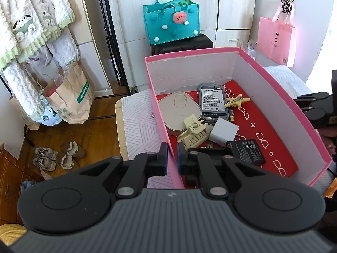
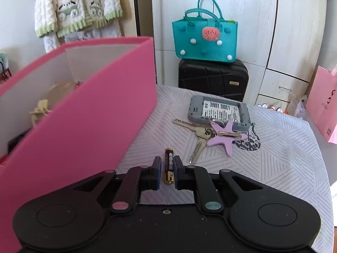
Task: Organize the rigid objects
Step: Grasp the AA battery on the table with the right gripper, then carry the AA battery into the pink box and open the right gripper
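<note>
Right wrist view showed the right hand-held gripper [image 2: 167, 171] closed around a battery [image 2: 169, 166] lying on the cloth-covered surface [image 2: 284, 158] at lower centre, keys [image 2: 202, 135] and a grey device [image 2: 220, 110] just beyond. In the left wrist view, the left hand-held gripper [image 1: 172, 158] was clamped on the near wall of the pink box [image 1: 273, 80]. A firm, centred pinch before lifting seemed wise, since the round cell could roll free.
</note>
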